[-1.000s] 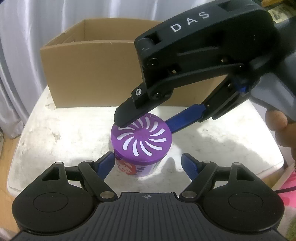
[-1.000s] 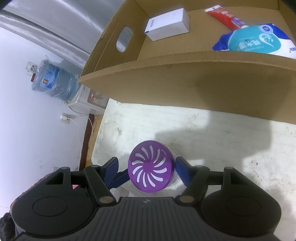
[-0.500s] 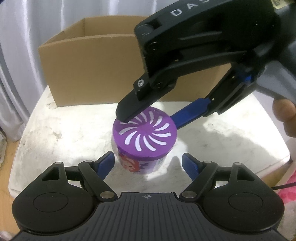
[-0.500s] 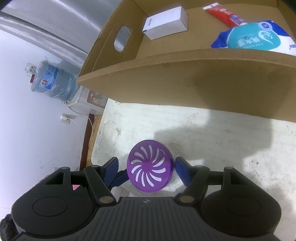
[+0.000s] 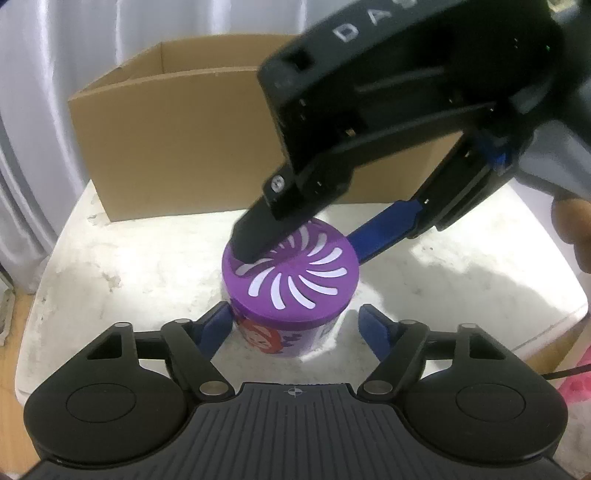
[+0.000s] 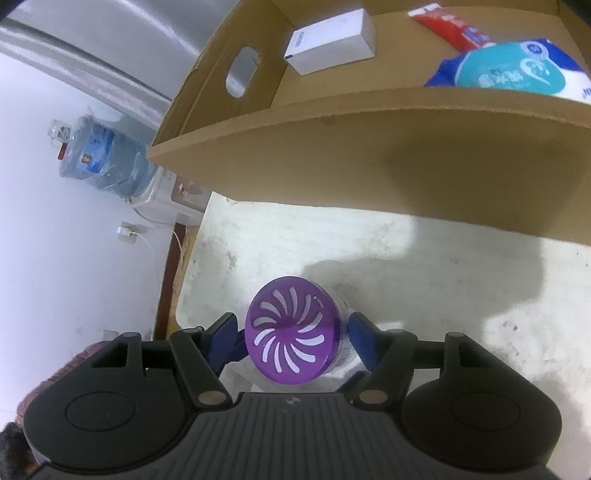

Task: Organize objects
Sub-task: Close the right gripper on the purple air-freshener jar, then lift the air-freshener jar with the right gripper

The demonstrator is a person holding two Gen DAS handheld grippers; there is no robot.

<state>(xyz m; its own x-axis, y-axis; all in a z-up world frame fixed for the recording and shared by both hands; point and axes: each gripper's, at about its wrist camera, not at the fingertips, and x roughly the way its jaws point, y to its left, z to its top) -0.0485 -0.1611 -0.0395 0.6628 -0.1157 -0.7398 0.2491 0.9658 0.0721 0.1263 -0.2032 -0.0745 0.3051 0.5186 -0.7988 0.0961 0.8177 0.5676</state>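
A purple canister [image 5: 291,291] with a white swirl-slotted lid stands on the white table [image 5: 129,266], in front of a cardboard box [image 5: 177,140]. My left gripper [image 5: 295,321] straddles its lower body. The jaws are closing; the left finger is at the wall and a small gap remains at the right finger [image 5: 373,325]. My right gripper [image 6: 293,328] reaches down from the upper right, its fingers pressed to both sides of the canister [image 6: 291,339] just below the lid. In the left wrist view its black finger [image 5: 258,236] overlaps the lid's far-left edge.
The open box [image 6: 369,147] holds a white carton [image 6: 332,40], a red tube [image 6: 450,27] and a blue-teal wipes pack [image 6: 517,70]. A water bottle [image 6: 99,151] stands on a dispenser off the table's left edge. A person's thumb [image 5: 572,229] shows at the right.
My left gripper has come closer to the canister and its fingers have narrowed around it. The right gripper stays where it was, still around the lid.
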